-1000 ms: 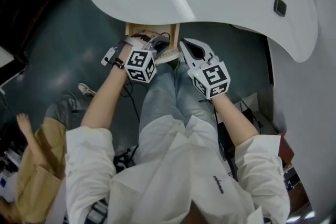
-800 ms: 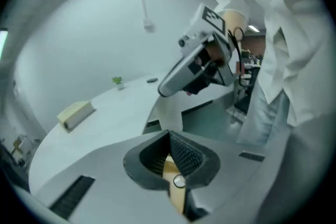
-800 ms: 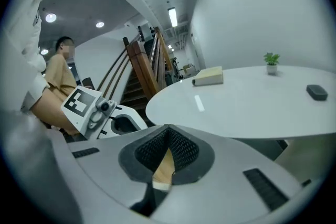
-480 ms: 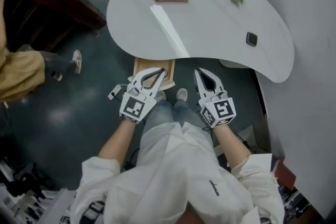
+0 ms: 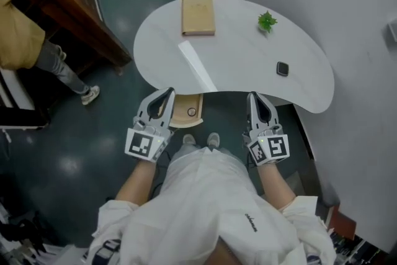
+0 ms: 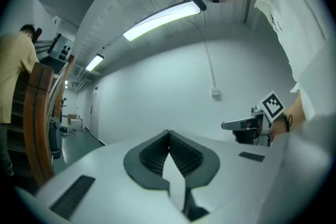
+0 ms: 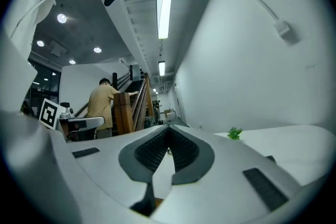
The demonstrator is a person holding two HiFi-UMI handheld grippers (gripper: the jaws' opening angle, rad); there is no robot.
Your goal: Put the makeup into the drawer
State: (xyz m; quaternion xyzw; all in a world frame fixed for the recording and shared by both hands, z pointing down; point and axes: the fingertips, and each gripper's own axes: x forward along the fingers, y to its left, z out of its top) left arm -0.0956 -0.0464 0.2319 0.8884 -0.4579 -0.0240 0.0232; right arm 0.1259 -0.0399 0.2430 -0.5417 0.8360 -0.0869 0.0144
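Two grippers are held level in front of the person's white shirt, one on each side of the body. The left gripper [image 5: 165, 96] has its jaws pressed together with nothing between them. The right gripper [image 5: 255, 98] is likewise closed and empty. In the head view both tips lie at the near edge of the white surface [image 5: 248, 65]. Just right of the left gripper's tip, under that edge, a wooden drawer [image 5: 185, 119] stands pulled out. A small round item [image 5: 191, 112] lies in it, too small to tell whether it is the makeup. Further on, the surface carries a small dark square object [image 5: 283, 68]. A tan book [image 5: 198, 15] lies near its far edge, with a little green plant [image 5: 267, 22] to the book's right. Beyond, at the left, stand a wooden stair rail [image 5: 74, 15] and a person in a tan top [image 5: 18, 28].
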